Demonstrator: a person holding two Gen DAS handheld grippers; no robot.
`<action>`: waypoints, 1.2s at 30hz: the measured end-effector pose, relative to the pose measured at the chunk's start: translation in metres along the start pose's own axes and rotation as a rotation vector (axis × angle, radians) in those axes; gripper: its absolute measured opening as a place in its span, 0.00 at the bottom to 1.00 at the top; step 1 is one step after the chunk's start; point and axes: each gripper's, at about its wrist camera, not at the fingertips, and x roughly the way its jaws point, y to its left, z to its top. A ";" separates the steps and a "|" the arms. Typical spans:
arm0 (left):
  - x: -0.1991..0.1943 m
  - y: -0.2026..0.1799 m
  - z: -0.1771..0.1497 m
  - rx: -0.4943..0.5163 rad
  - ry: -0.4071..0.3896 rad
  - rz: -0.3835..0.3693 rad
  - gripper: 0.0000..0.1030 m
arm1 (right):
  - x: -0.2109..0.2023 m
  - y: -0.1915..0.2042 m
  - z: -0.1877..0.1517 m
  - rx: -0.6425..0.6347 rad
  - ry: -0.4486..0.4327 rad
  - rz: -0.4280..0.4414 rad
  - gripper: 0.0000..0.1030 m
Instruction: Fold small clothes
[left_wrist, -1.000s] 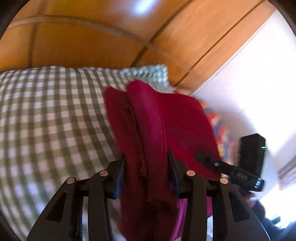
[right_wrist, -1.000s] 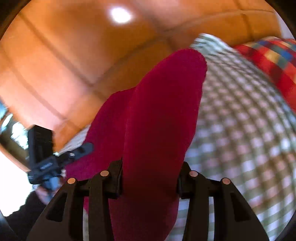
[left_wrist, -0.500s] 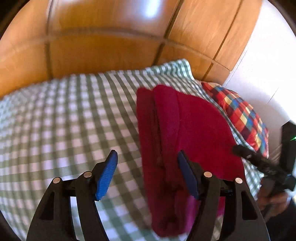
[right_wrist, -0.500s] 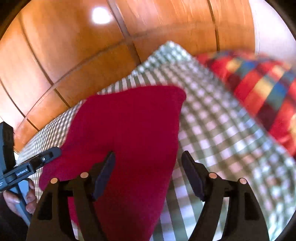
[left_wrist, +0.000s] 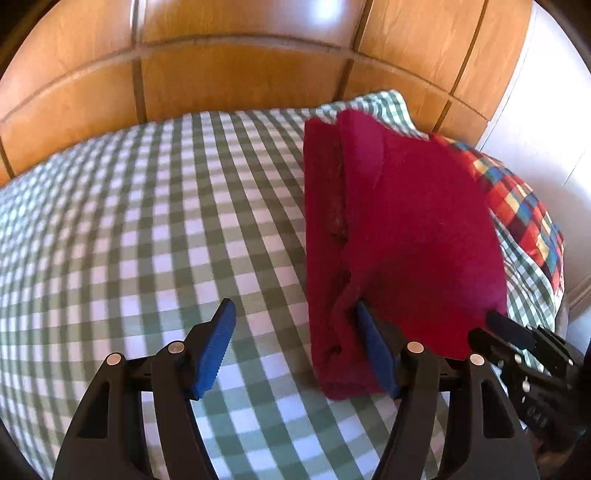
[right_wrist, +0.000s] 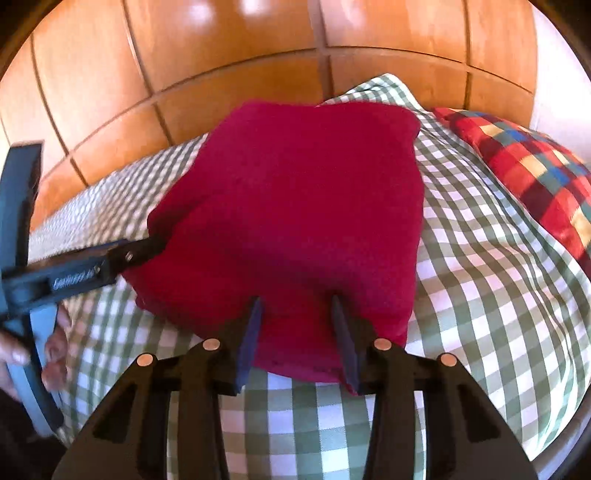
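The red garment (right_wrist: 295, 206) lies folded on the bed (left_wrist: 147, 240); left gripper (left_wrist: 295, 332) and right gripper (right_wrist: 295, 325) fingers apart; folding looks done.

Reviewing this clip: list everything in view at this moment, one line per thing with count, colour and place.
folded cloth: one, dark red, lying on the bedcover, folded layers visible along its left edge in the left wrist view.
bedcover: one, green and white check, spread under the cloth.
pillow: one, red, blue and yellow check, right of the cloth.
headboard: one, orange-brown wood panels, behind the bed.
wall: white, right of the headboard.
left hand-held gripper: black with blue pads, open, right pad at the cloth's near left edge.
right hand-held gripper: black with dark pads, open, fingertips over the cloth's near edge.
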 end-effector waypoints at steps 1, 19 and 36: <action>-0.009 0.002 -0.001 -0.003 -0.015 0.003 0.64 | -0.002 0.001 0.001 0.001 -0.001 -0.003 0.38; -0.105 -0.033 -0.043 0.048 -0.223 0.120 0.84 | -0.065 0.031 -0.008 0.114 -0.133 -0.148 0.91; -0.140 -0.037 -0.057 0.056 -0.296 0.177 0.96 | -0.092 0.050 -0.015 0.102 -0.226 -0.310 0.97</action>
